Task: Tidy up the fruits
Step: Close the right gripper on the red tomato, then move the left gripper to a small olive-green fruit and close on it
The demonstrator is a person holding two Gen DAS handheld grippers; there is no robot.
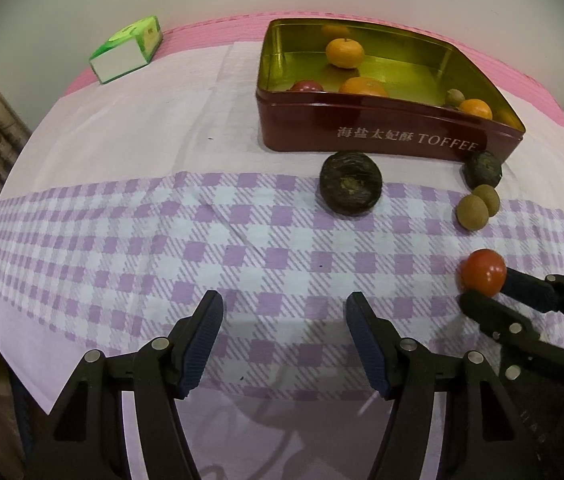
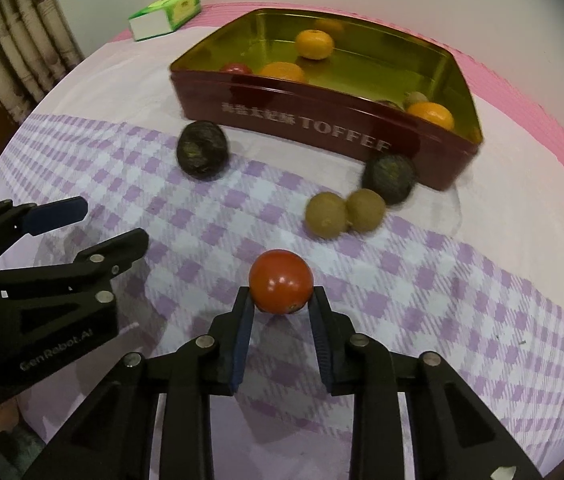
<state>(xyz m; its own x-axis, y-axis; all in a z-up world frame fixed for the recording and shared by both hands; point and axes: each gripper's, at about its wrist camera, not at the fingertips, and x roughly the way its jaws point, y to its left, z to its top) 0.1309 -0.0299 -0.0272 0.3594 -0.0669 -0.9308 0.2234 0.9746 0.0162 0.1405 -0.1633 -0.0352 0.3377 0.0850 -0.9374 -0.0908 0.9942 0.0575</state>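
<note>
I am clamping my right tongs (image 2: 281, 300) on the red tomato (image 2: 281, 282), one blue pad pressing each side of it low down, so the round fruit is bulging above and ahead of the tips. I am taking the toffee tin (image 2: 338, 120) as my landmark: the tomato is sitting well in front of the tin's lettered long wall, on the checked cloth (image 2: 442, 280), with the two small brown fruits (image 2: 344, 212) and a dark round fruit (image 2: 390, 178) lying between it and the tin's near right corner. A second dark fruit (image 2: 202, 150) is resting just in front of the tin's left half. So the tin is lying ahead of my right tongs, its long wall running crosswise to my reach; I judge the carry is going up over that wall, and the brown pair is sitting right under the path. Being round, the tomato is offering no long axis to mind. My left tongs (image 1: 284, 340) are hanging released with nothing between the pads, in front of the tin too but farther from the tomato; the right hand is plainly the nearer one.
</note>
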